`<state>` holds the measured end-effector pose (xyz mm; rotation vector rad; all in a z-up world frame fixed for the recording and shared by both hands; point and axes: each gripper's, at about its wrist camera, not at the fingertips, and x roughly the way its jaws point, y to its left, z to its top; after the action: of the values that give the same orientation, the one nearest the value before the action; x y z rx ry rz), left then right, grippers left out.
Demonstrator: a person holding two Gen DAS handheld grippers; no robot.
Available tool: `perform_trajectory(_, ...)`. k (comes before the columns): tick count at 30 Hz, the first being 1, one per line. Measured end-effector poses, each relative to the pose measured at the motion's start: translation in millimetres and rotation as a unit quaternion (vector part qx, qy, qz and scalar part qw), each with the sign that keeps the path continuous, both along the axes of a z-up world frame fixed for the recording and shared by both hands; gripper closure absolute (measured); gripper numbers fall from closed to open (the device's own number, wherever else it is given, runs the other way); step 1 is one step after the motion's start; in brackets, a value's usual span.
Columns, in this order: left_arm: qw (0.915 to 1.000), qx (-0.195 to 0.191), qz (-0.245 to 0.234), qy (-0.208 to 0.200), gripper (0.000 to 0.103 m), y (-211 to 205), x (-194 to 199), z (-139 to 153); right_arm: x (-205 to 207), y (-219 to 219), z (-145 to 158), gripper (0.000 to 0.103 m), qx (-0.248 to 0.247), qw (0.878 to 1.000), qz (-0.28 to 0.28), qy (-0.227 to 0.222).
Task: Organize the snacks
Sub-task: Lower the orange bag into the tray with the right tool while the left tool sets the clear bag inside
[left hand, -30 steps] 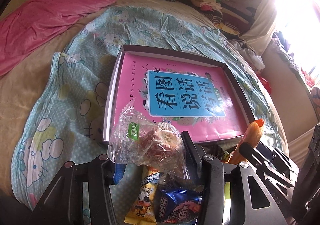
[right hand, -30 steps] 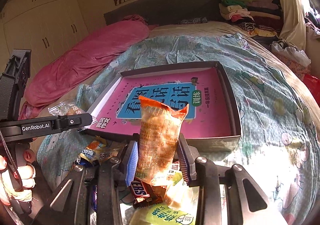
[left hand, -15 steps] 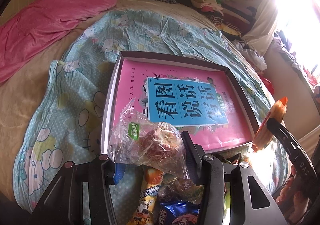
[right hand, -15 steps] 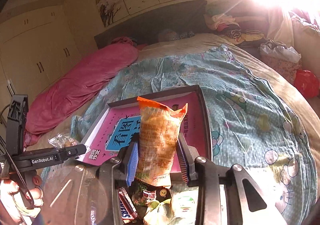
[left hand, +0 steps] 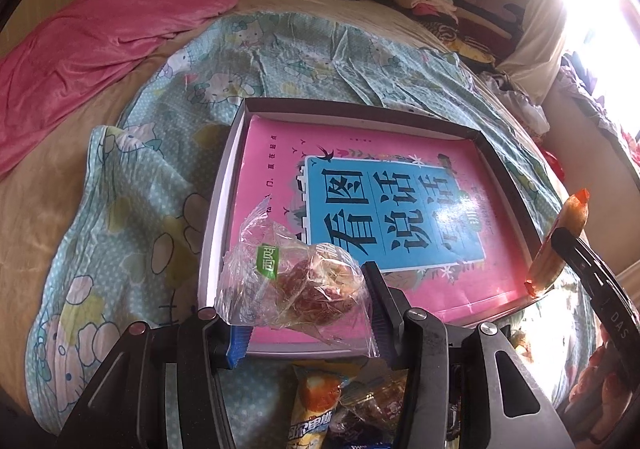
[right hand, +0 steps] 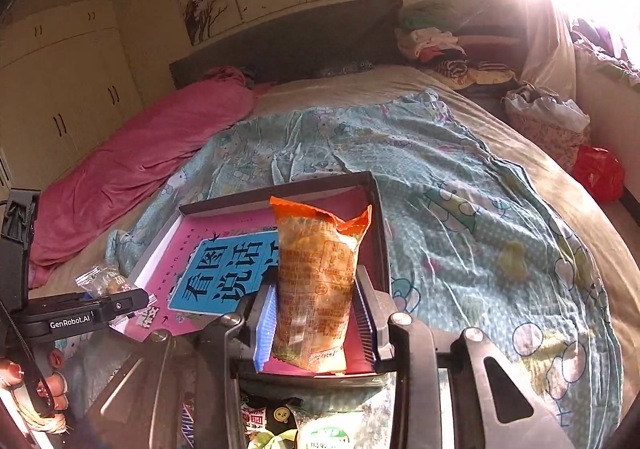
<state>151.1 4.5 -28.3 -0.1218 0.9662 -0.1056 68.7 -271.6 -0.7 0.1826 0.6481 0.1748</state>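
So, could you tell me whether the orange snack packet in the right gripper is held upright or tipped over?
Upright. The orange snack packet stands on end between the right gripper pads, torn orange top upward, above the box.

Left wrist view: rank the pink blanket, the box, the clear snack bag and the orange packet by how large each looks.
1. pink blanket and box: look alike in spread, no ranking.
2. clear snack bag, enlarged by nearness to the camera.
3. orange packet, seen edge-on.
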Motion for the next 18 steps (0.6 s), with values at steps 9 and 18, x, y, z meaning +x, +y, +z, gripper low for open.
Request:
perform_trajectory(9,0.9998,0.016,0.002,0.006,0.052,-3.6,6.3,-9.9,2.3,6.4,-11.0,0.067,-0.024,1.000,0.009,0.018)
perform_trajectory(18,0.9994,0.029,0.005,0.018,0.052,-10.9,14.4,-20.3,5.8,8.8,-21.4,0.067,-0.033,0.999,0.014,0.037)
